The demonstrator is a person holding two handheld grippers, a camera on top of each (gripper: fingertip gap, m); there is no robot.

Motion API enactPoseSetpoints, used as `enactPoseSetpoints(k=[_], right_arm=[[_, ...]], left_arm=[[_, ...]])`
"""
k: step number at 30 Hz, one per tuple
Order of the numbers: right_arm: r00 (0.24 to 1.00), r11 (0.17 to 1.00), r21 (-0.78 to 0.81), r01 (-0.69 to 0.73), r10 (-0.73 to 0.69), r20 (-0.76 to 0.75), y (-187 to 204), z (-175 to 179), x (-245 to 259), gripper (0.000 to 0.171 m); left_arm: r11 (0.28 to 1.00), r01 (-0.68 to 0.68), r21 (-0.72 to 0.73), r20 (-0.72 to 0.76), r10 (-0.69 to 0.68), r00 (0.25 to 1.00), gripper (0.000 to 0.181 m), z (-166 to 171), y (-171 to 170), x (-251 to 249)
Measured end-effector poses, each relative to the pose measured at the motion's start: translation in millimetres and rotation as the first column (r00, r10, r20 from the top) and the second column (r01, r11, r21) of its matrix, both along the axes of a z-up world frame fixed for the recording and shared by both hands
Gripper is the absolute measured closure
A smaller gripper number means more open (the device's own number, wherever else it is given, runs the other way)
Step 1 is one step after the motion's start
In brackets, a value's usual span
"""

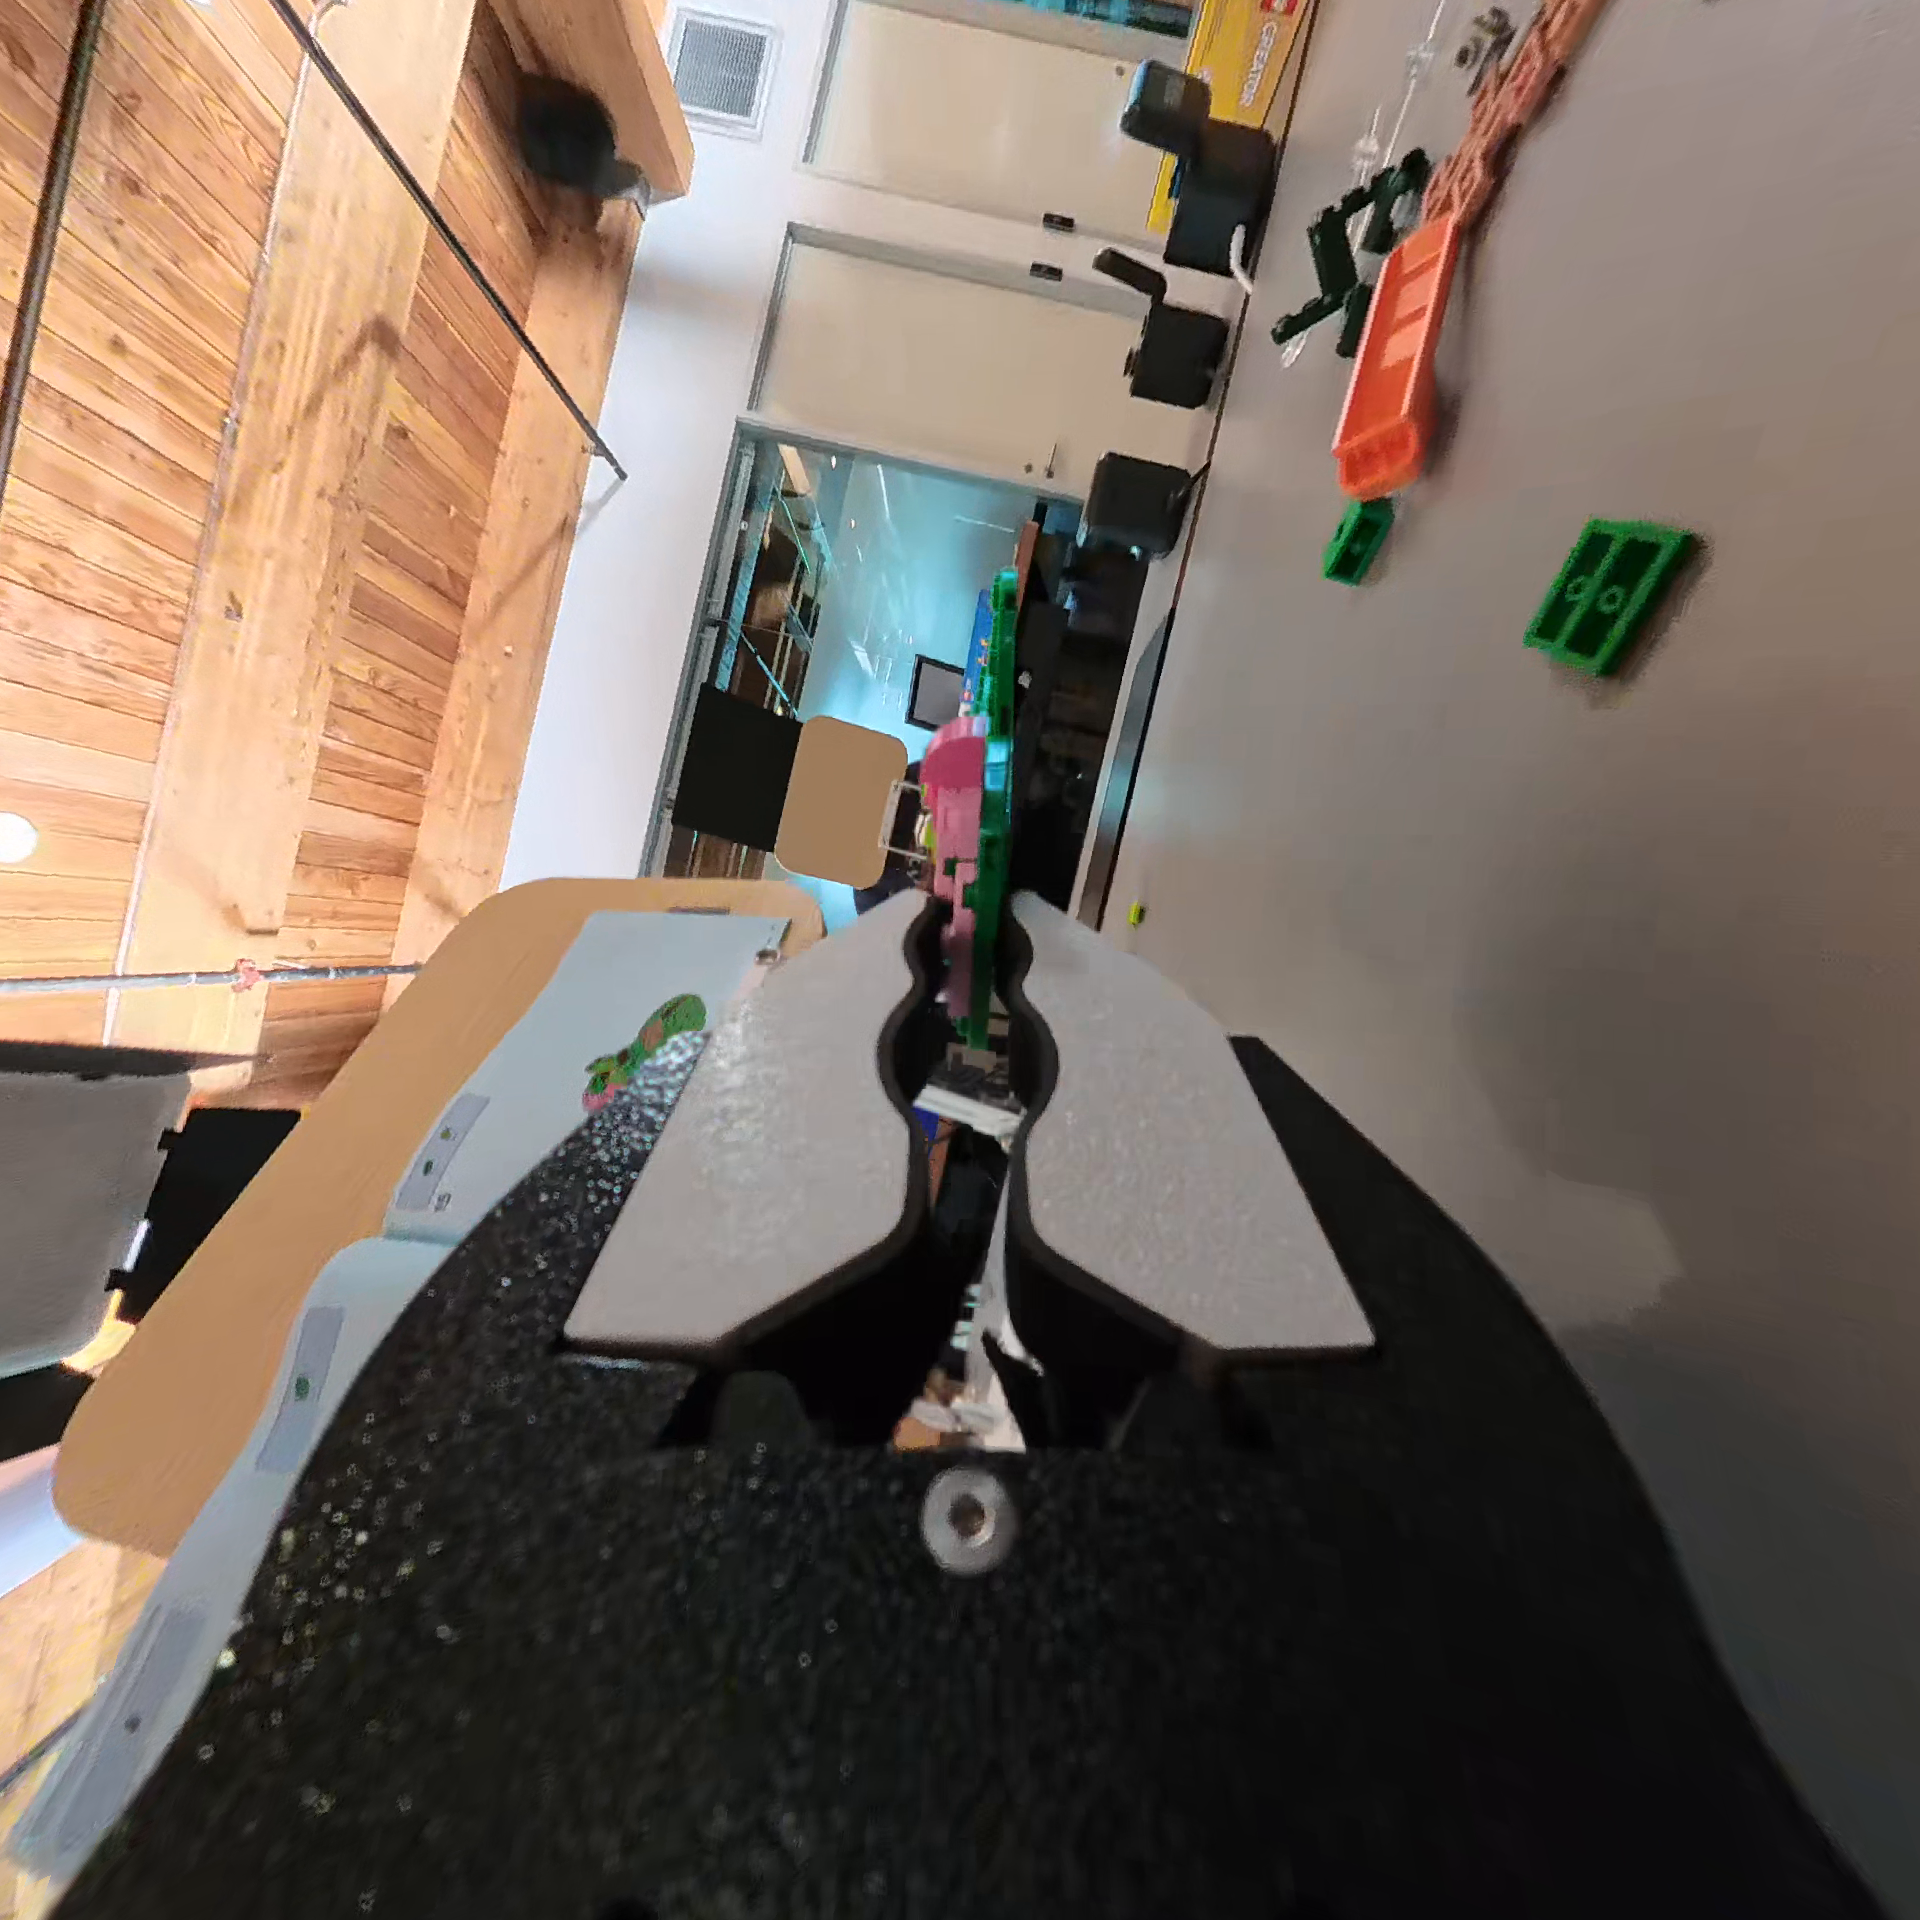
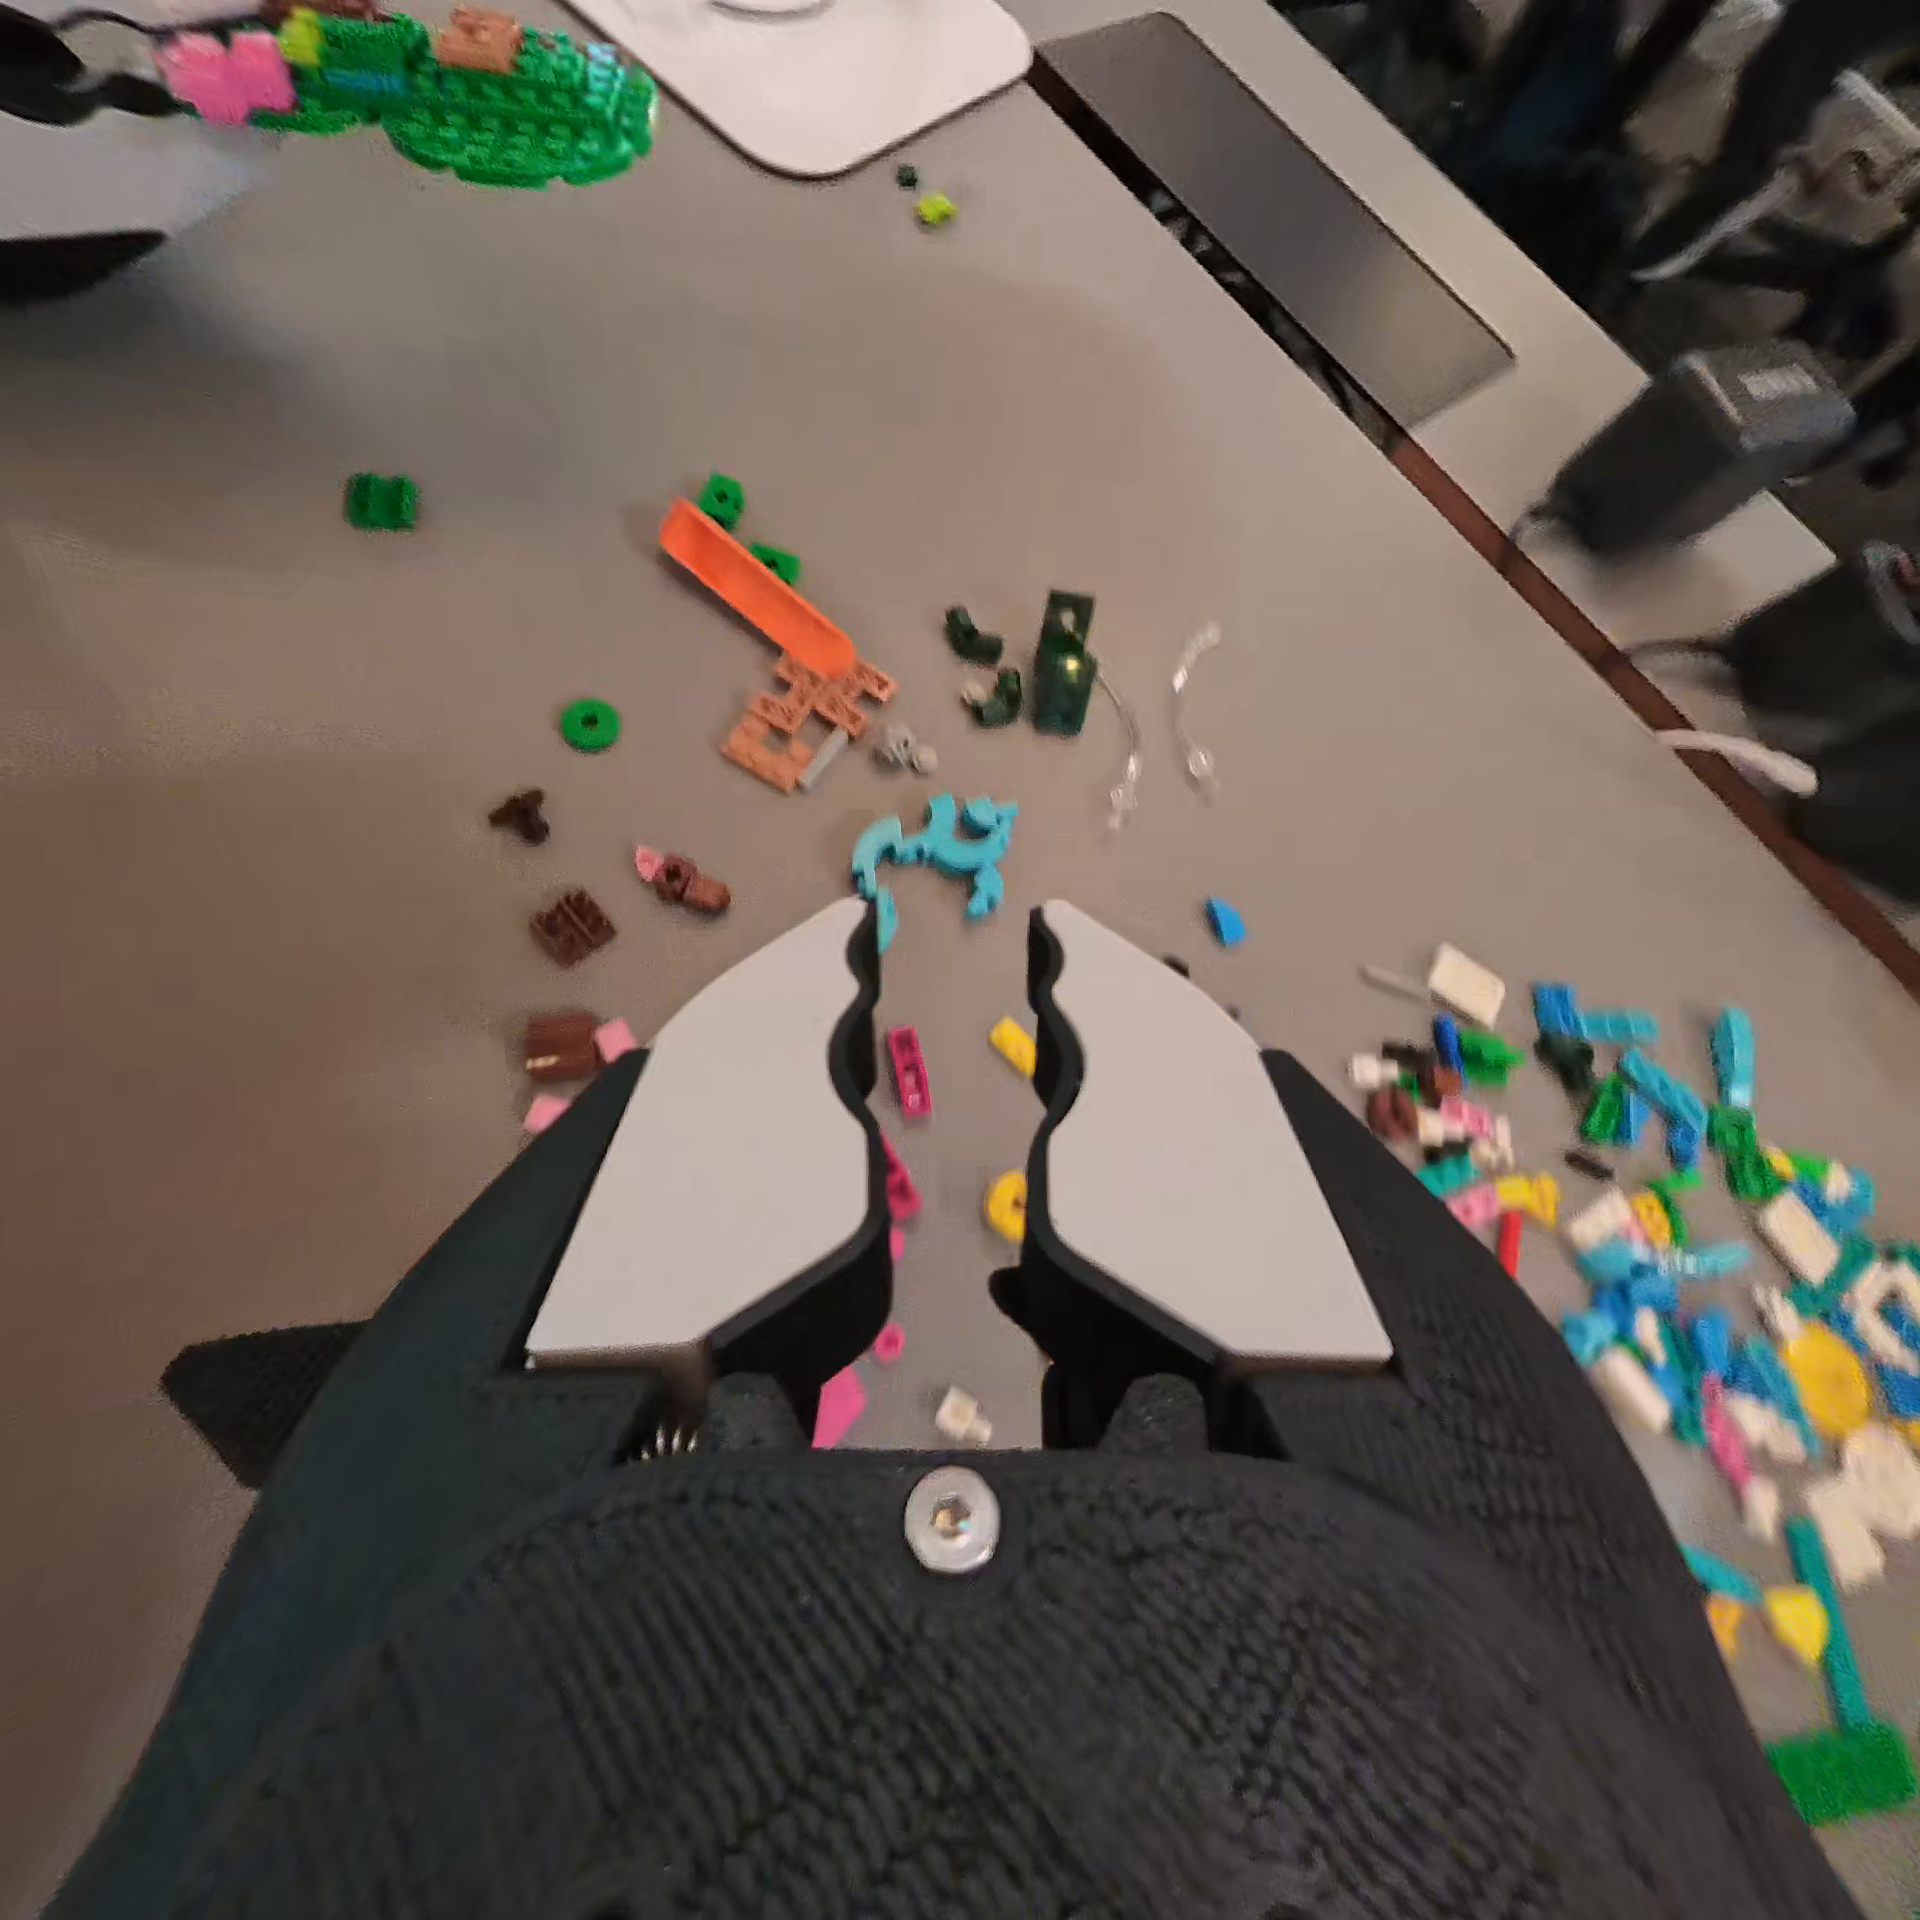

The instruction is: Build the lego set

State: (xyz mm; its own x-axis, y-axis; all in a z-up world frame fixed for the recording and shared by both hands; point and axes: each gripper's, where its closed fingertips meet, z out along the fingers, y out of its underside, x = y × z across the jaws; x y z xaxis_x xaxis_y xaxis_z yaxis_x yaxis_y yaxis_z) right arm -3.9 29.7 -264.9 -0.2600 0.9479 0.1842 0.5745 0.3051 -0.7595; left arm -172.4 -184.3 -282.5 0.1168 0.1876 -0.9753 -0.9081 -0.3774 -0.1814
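In the left wrist view my left gripper is shut on the edge of the green lego build, seen edge-on with pink pieces on one side, lifted off the grey table. The same build shows far off at the top left of the right wrist view. My right gripper is open and empty above the table. Light-blue curled pieces lie just beyond its tips. A magenta piece and a yellow piece lie between its fingers.
An orange brick separator lies by tan plates and dark green parts. A dense pile of mixed pieces lies at the right. Brown pieces lie at the left. A green plate and an open booklet show in the left view.
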Motion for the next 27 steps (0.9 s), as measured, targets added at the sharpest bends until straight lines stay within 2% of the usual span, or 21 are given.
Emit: enactPoseSetpoints(k=[1,5,11,16,20,24,27], right_arm=[[1.0,1.0,-0.023,0.015,-0.015,-0.011,2,0,11,0.153],[0.999,0.994,-0.109,0.033,-0.035,-0.015,-1,-12,39,0.171],[0.996,0.998,-0.06,0.016,-0.011,0.086,-18,-42,53,0.168],[0.997,0.995,-0.086,0.051,-0.046,0.057,-15,-44,61,0.166],[0.986,0.988,0.022,0.15,-0.151,0.073,11,-49,77,0.163],[0.941,0.946,0.084,0.314,-0.321,0.104,52,-53,106,0.162],[0.907,0.915,0.136,0.38,-0.398,0.136,74,-56,131,0.163]], left_arm=[[1.0,0.006,-0.007,-0.015,-0.006,1.0,0.172,-1,3,1],[0.998,0.057,-0.02,-0.039,-0.058,0.998,0.172,-2,6,11],[0.996,0.092,-0.019,-0.027,-0.093,0.995,0.173,-1,4,16],[0.994,0.106,-0.025,-0.029,-0.106,0.994,0.173,-2,4,19],[0.997,0.082,0.005,-0.08,-0.081,0.994,0.172,7,0,19],[0.995,0.086,0.058,-0.037,-0.084,0.996,0.172,17,-6,20],[0.995,0.087,0.05,-0.041,-0.085,0.996,0.172,16,-8,21]])
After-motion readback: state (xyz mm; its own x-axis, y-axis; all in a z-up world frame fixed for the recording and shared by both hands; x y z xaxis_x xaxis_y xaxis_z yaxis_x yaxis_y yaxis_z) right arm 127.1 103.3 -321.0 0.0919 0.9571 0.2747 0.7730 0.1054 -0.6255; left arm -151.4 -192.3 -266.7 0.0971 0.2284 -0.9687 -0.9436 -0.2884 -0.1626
